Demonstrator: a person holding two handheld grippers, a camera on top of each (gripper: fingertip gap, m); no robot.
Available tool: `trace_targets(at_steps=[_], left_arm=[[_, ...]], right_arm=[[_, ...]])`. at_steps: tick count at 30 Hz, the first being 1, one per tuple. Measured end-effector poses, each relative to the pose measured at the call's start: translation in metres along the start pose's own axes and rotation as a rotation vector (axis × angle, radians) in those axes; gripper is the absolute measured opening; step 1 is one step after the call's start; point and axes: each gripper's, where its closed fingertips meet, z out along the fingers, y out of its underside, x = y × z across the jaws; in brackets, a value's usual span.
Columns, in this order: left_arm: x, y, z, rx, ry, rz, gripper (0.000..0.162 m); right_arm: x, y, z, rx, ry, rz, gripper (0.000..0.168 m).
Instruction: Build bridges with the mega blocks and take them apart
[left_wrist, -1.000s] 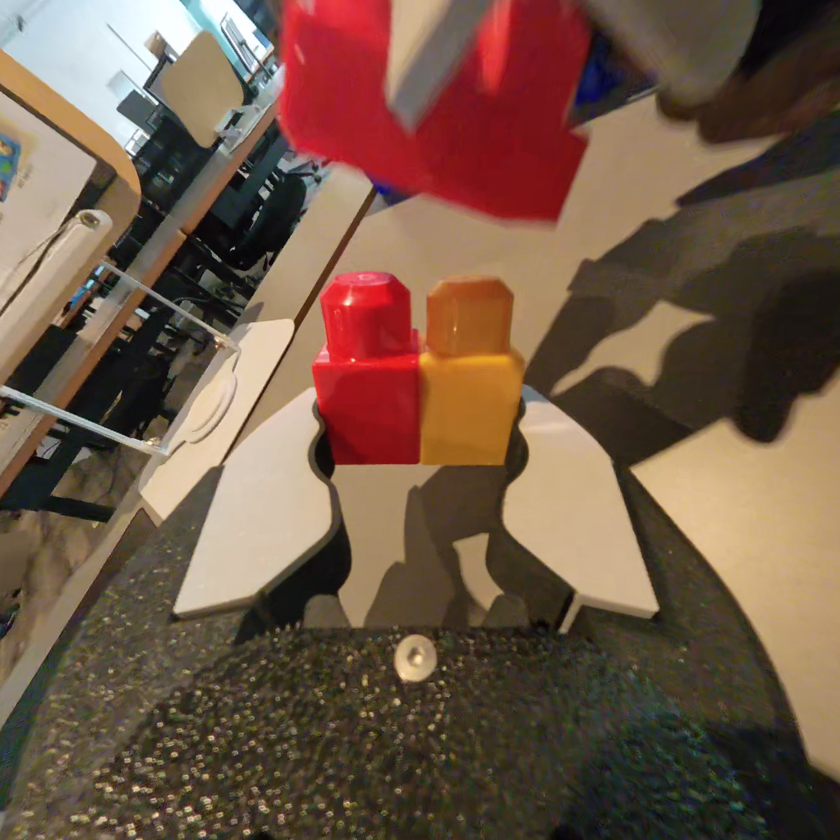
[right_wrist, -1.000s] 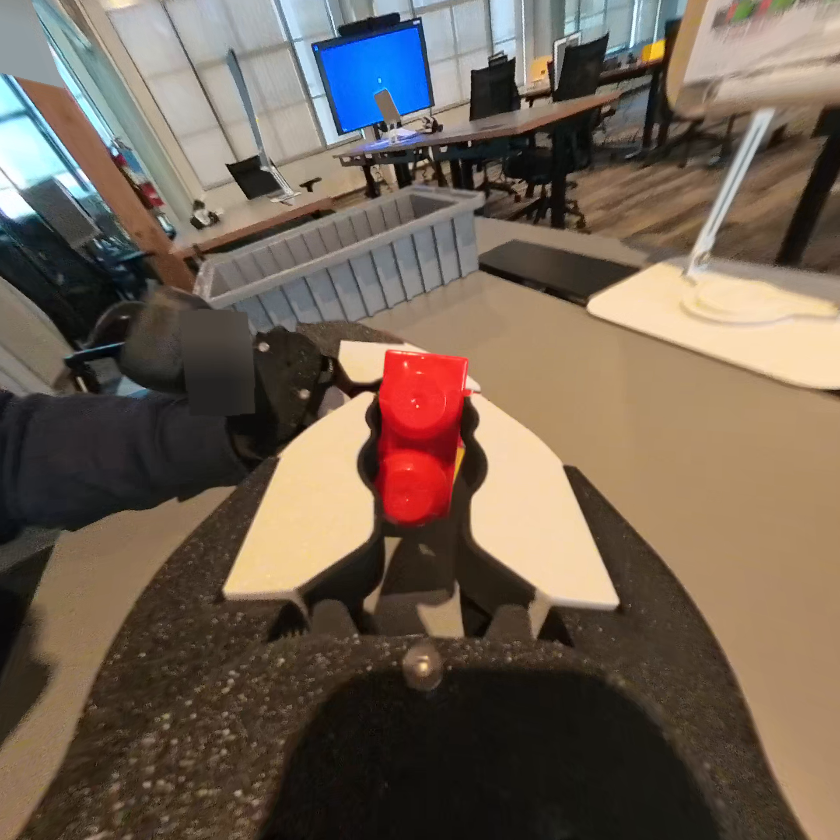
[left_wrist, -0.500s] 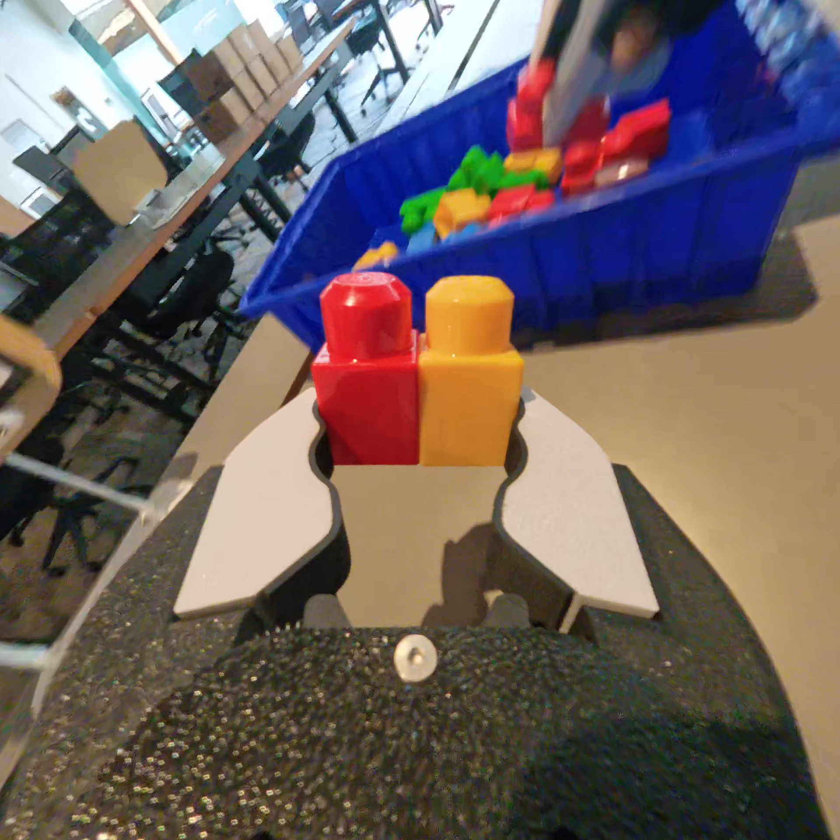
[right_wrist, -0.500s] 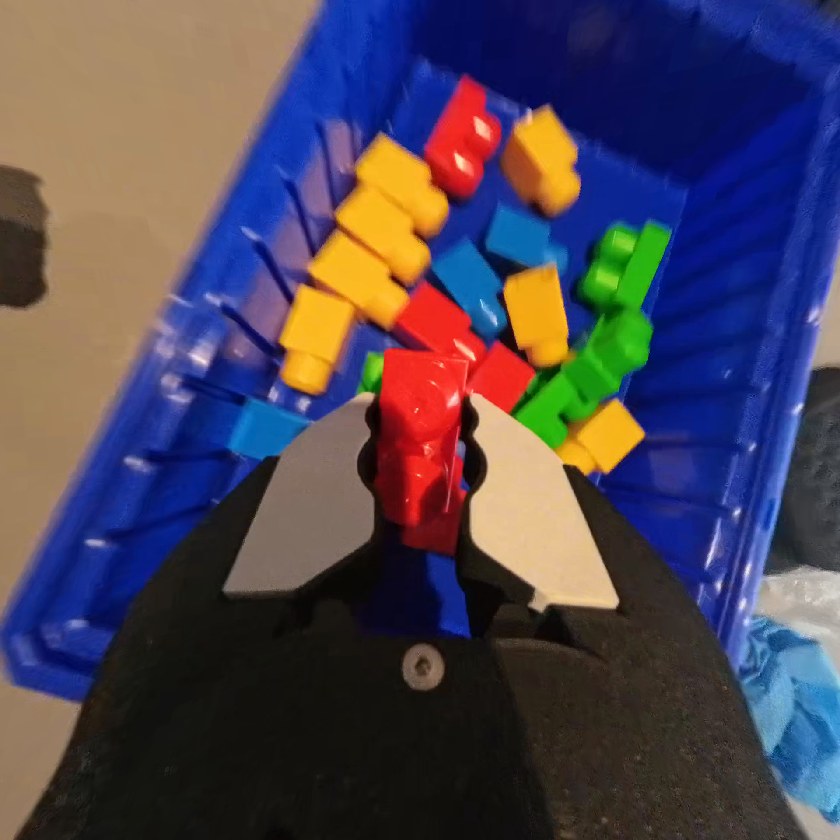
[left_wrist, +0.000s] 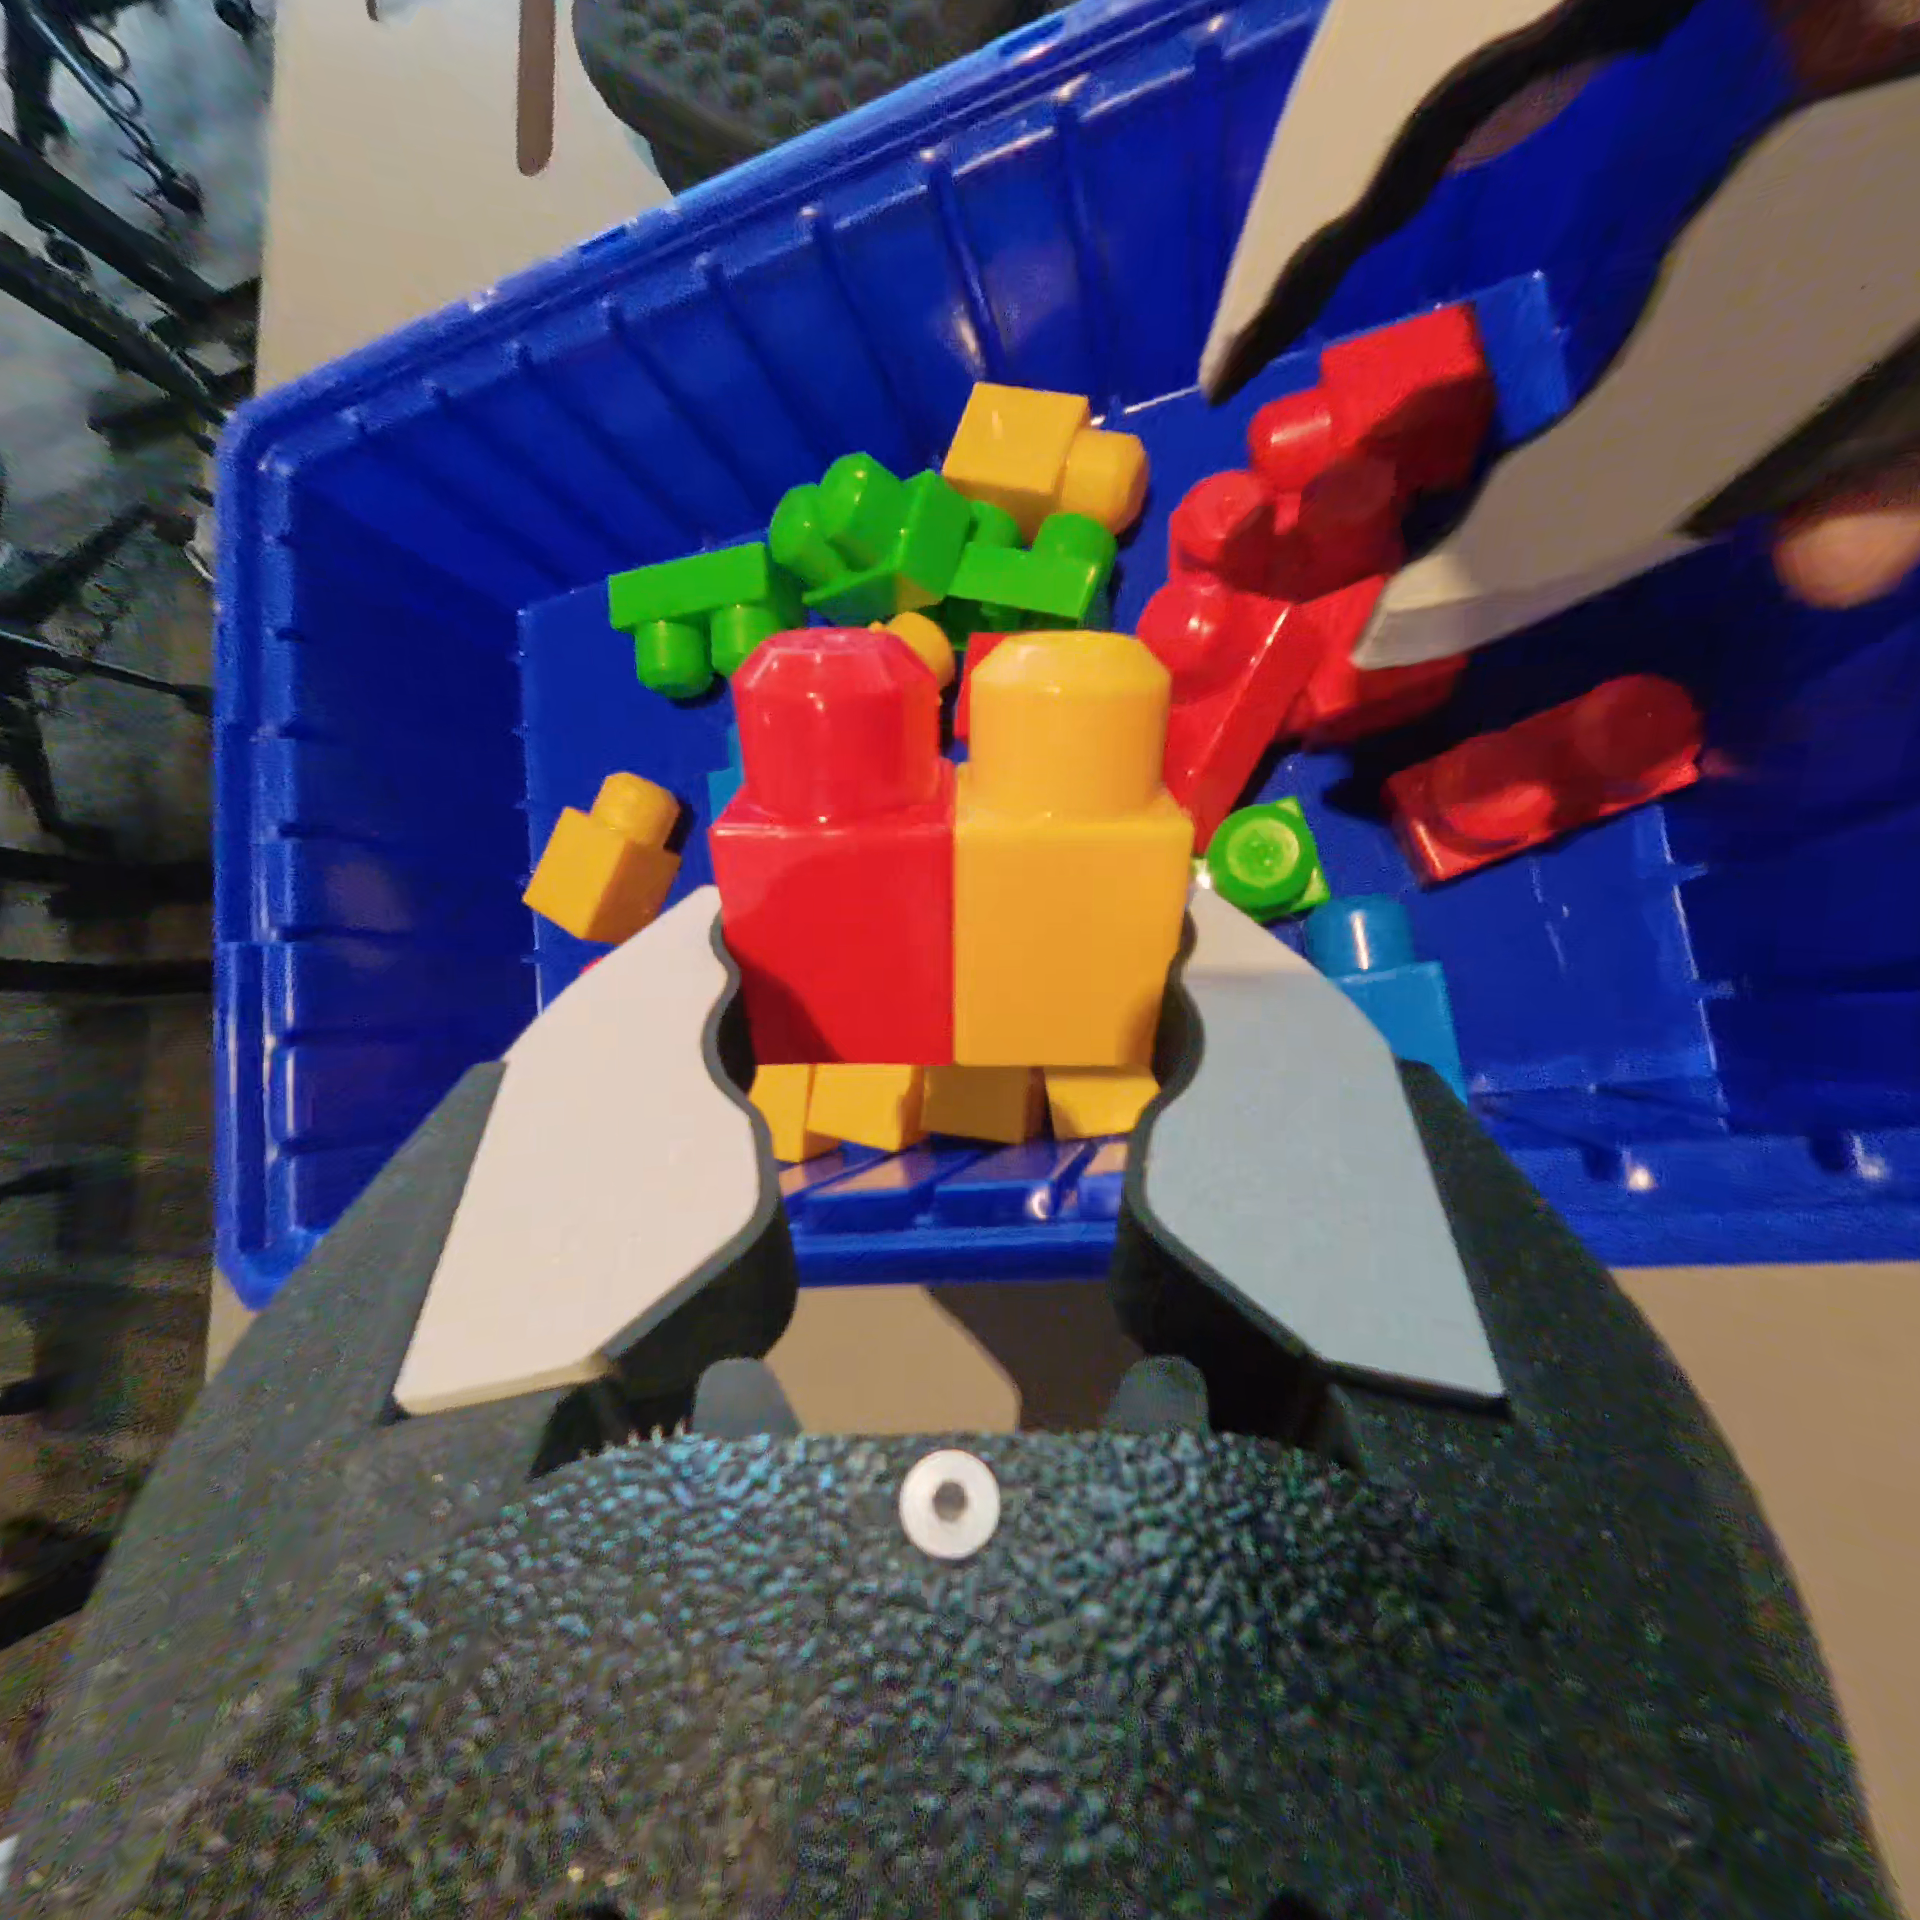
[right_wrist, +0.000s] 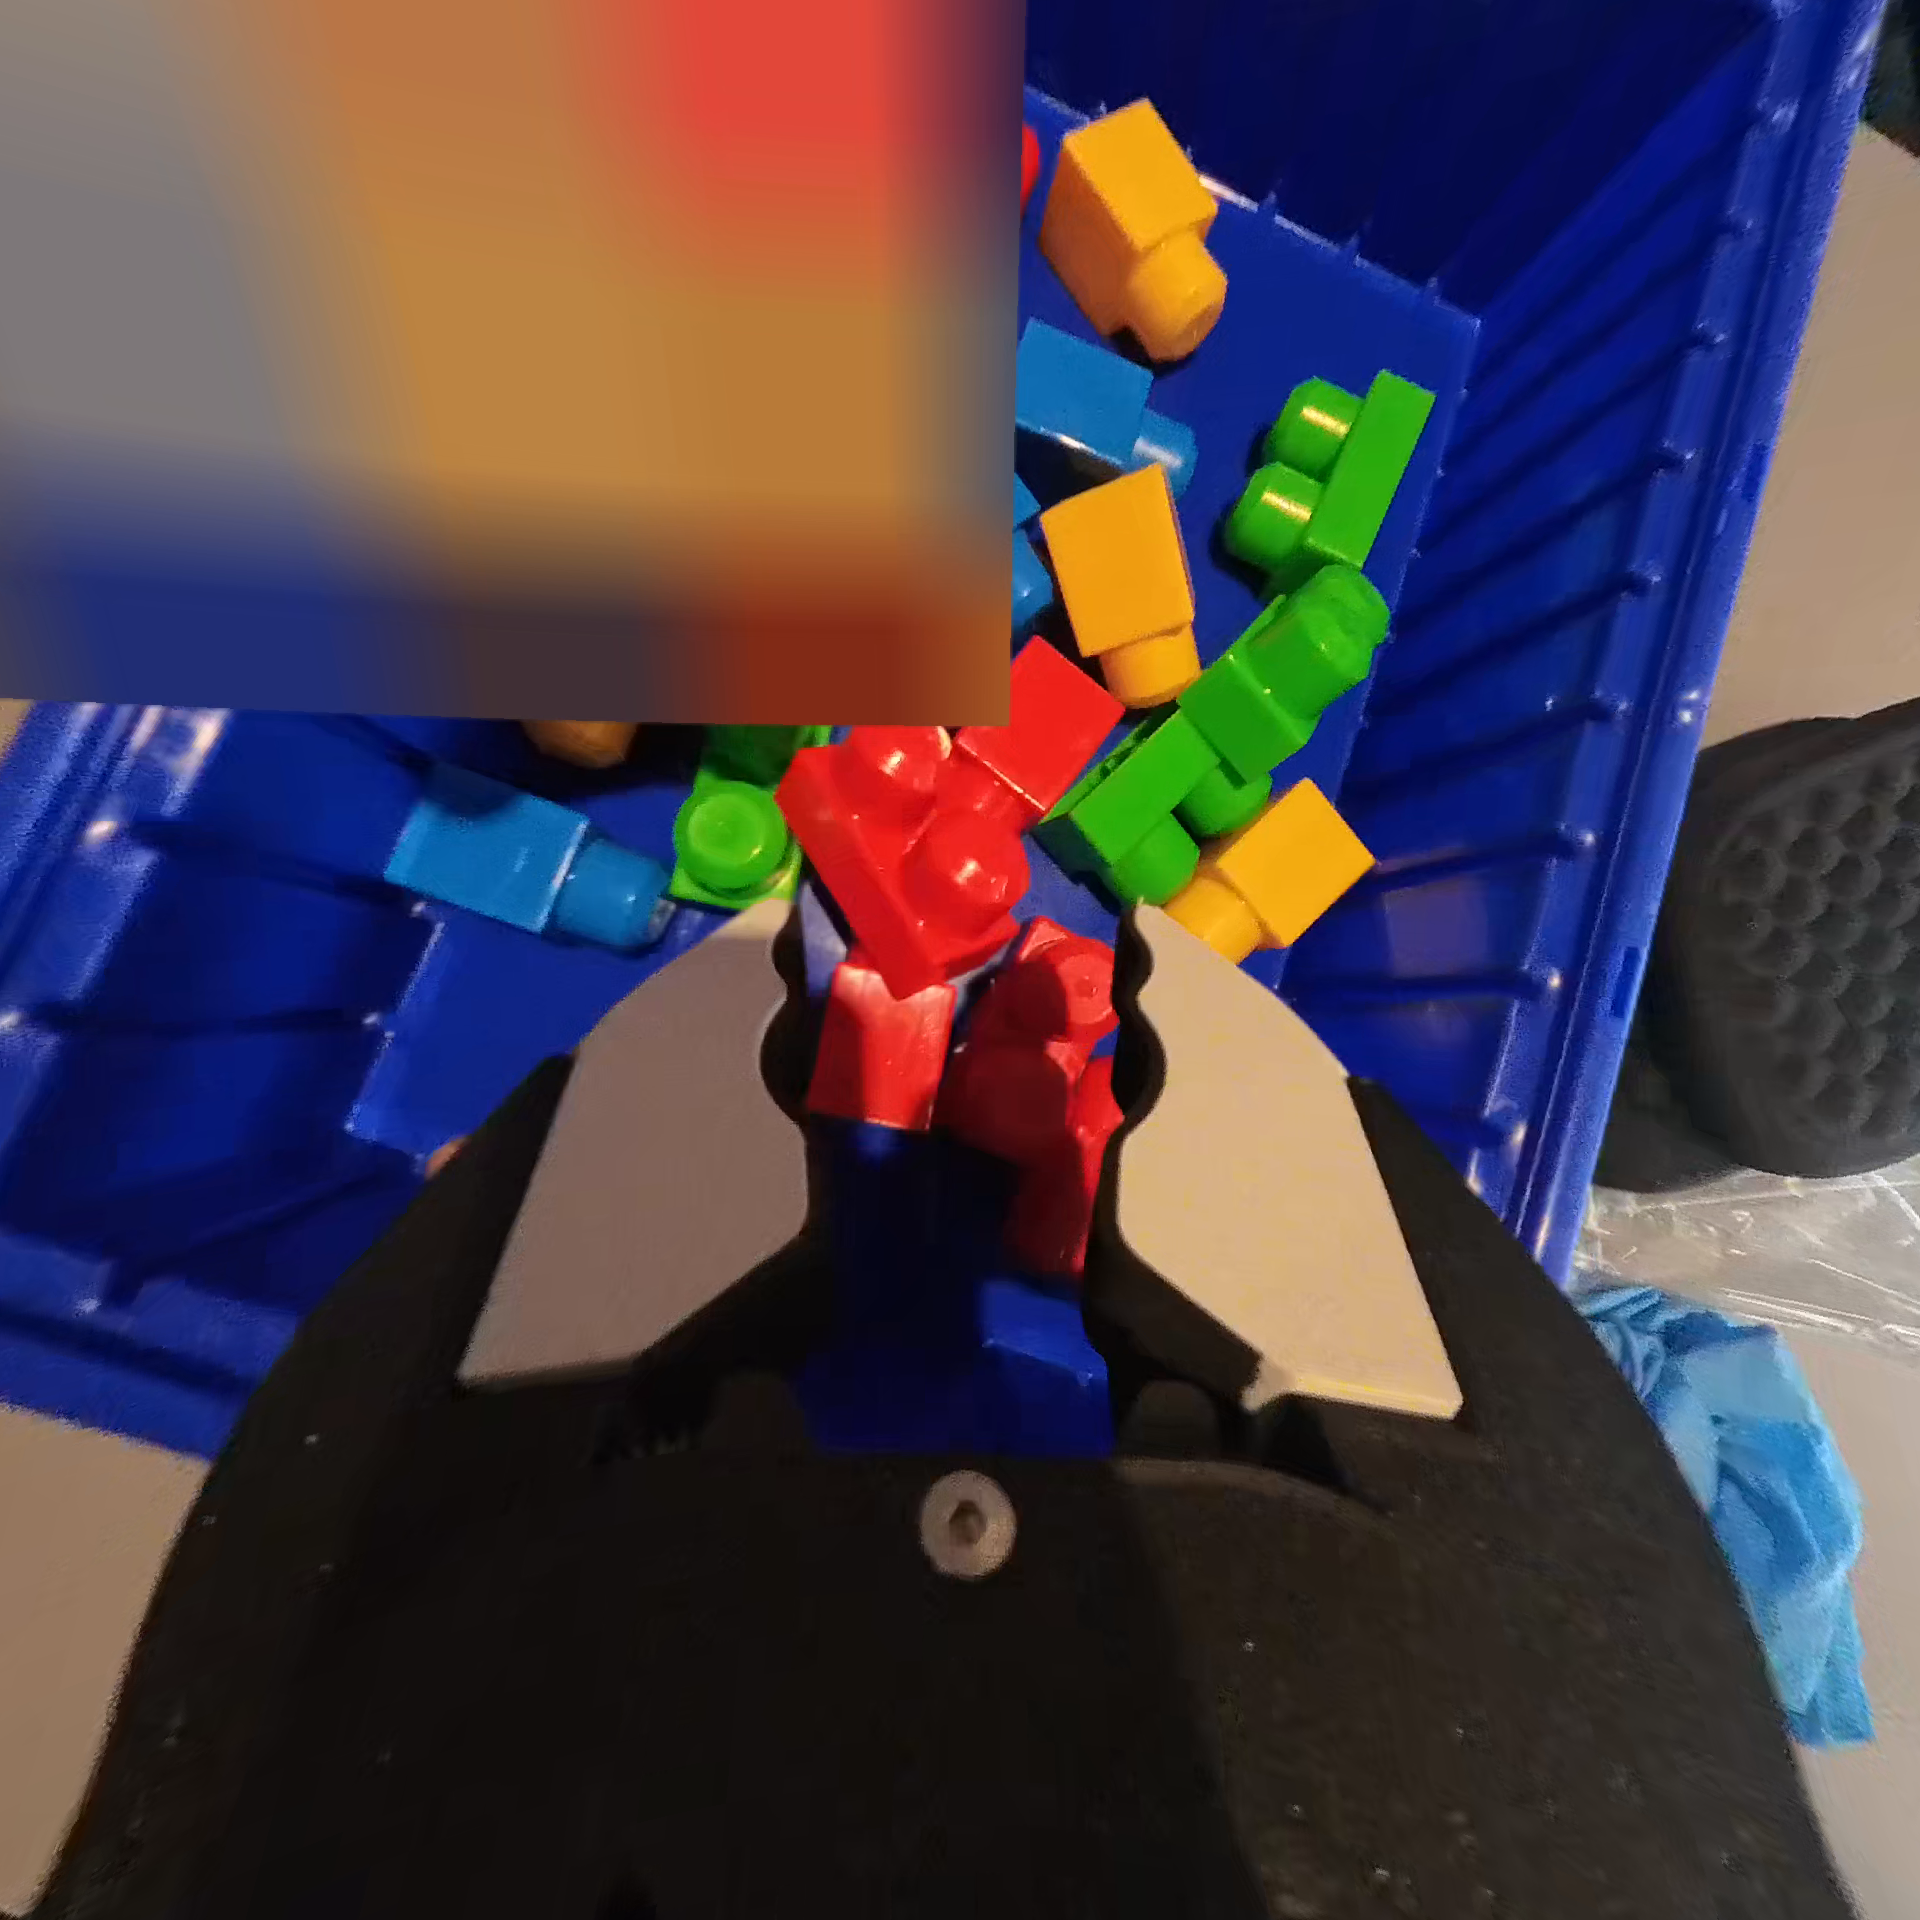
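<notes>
My left gripper (left_wrist: 951, 904) is shut on a red block (left_wrist: 831, 894) and a yellow block (left_wrist: 1070, 914), held side by side with studs up, above the blue bin (left_wrist: 395, 727). The bin holds several loose red, yellow, green and blue blocks. My right gripper (right_wrist: 956, 914) is open over the bin (right_wrist: 1558, 520), its jaws apart and holding nothing. A red two-stud block (right_wrist: 914, 862) lies tilted on other red blocks just beneath it. The right gripper also shows in the left wrist view (left_wrist: 1294, 520), at the upper right, above the red blocks.
The bin stands on a tan table (left_wrist: 1662, 1455). To the right of the bin are a black studded object (right_wrist: 1808, 935), crumpled blue cloth (right_wrist: 1766, 1507) and clear plastic wrap (right_wrist: 1766, 1247). Beyond the table's left edge are dark chairs and desk frames (left_wrist: 104, 520). From my right tips it is roughly 25 centimetres to the black studded object (right_wrist: 1808, 935); from my left, 30 centimetres.
Both grippers have swung from the table to over the blue bin. My right gripper has opened and the red two-stud block has dropped into the bin. My left gripper still grips its two blocks.
</notes>
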Motion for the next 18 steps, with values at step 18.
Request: trace_targets(at_steps=[18], left_arm=[[-0.002,0.058,-0.089,0.200,-0.199,-0.104,0.090]], right_arm=[[-0.146,-0.042,-0.086,0.381,-0.302,-0.243,0.054]])
